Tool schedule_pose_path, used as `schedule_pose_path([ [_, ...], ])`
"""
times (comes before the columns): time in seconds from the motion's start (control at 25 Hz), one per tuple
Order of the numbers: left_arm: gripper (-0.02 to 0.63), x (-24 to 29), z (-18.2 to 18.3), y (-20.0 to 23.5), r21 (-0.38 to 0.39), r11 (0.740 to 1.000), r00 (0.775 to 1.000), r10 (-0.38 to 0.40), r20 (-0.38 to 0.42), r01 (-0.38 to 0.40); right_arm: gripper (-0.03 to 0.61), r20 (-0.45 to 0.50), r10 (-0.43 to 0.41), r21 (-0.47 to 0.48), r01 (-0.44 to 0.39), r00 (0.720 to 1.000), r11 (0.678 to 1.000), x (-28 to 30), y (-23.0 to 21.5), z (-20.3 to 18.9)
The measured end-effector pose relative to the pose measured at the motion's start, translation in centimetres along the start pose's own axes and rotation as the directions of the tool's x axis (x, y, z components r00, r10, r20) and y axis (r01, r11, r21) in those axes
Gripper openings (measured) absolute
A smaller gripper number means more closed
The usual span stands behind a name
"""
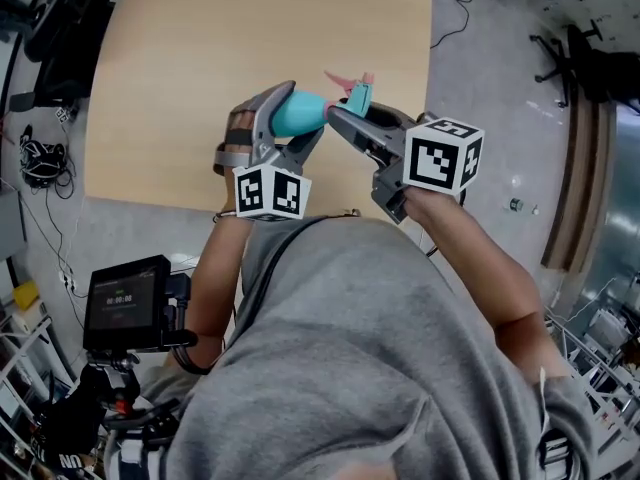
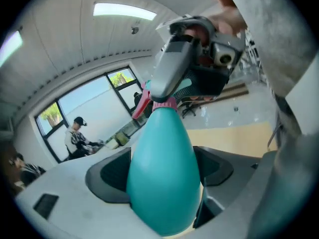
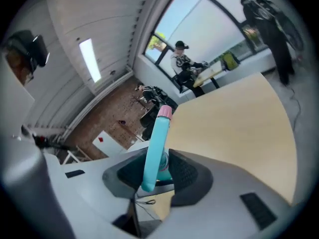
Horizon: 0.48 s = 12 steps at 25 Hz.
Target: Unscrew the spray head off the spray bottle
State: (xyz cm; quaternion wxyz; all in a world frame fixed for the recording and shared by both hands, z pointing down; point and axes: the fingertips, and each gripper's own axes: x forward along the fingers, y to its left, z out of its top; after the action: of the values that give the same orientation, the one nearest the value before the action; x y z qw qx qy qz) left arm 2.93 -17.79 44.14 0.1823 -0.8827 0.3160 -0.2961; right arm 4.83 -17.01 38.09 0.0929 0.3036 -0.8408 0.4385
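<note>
My L claw (image 2: 160,180) grips the teal bottle (image 2: 162,148) above the bench's (image 1: 200,68) near edge; R claw (image 3: 157,172) is clamped on its spray head (image 3: 158,133).

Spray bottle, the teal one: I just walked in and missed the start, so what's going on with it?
A person is working with two hand-held grippers above a light wooden table. The left gripper clamps the rounded teal plastic bottle, holding it in the air. The right gripper is closed on the teal spray head with a pink nozzle. The head looks still attached to the bottle, so the unscrewing isn't finished.
</note>
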Motion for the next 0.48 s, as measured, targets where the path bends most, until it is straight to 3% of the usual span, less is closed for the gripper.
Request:
schedule_pose_path([
  [0.08, 0.387, -0.3, 0.4, -0.9, -0.132, 0.980, 0.986, -0.138, 0.098, 0.150, 0.129, -0.058, 0.016, -0.237, -0.029, 0.998, 0.971, 0.0, 1.3, 0.0],
  [0.12, 0.387, -0.7, 0.7, -1.4, -0.179, 0.957, 0.967, -0.202, 0.156, 0.228, 0.129, -0.103, 0.029, -0.373, -0.065, 0.994, 0.925, 0.0, 2.2, -0.1],
  [0.16, 0.385, -1.2, 1.2, -1.8, -0.207, 0.929, 0.941, -0.261, 0.217, 0.306, 0.129, -0.158, 0.043, -0.505, -0.118, 0.986, 0.855, -0.1, 3.2, -0.3],
  [0.2, 0.387, -1.9, 1.8, -2.2, -0.216, 0.899, 0.907, -0.317, 0.276, 0.380, 0.129, -0.223, 0.056, -0.622, -0.187, 0.973, 0.760, -0.3, 4.3, -0.7],
  [0.28, 0.387, -3.6, 3.0, -3.1, -0.188, 0.836, 0.825, -0.426, 0.370, 0.516, 0.129, -0.374, 0.059, -0.782, -0.349, 0.925, 0.516, -1.0, 6.0, -2.0],
  [0.32, 0.387, -4.4, 3.4, -3.7, -0.164, 0.803, 0.782, -0.478, 0.399, 0.574, 0.129, -0.446, 0.047, -0.814, -0.427, 0.894, 0.393, -1.5, 6.6, -2.9],
  [0.36, 0.385, -5.0, 3.7, -4.4, -0.142, 0.766, 0.739, -0.528, 0.419, 0.627, 0.129, -0.506, 0.034, -0.820, -0.493, 0.862, 0.291, -2.0, 7.0, -3.7],
  [0.4, 0.385, -5.7, 3.9, -5.0, -0.125, 0.727, 0.697, -0.572, 0.433, 0.675, 0.129, -0.556, 0.024, -0.810, -0.548, 0.831, 0.209, -2.4, 7.2, -4.5],
  [0.48, 0.383, -6.6, 4.0, -6.0, -0.107, 0.661, 0.628, -0.632, 0.454, 0.743, 0.129, -0.623, 0.000, -0.779, -0.621, 0.782, 0.083, -3.0, 7.2, -5.7],
])
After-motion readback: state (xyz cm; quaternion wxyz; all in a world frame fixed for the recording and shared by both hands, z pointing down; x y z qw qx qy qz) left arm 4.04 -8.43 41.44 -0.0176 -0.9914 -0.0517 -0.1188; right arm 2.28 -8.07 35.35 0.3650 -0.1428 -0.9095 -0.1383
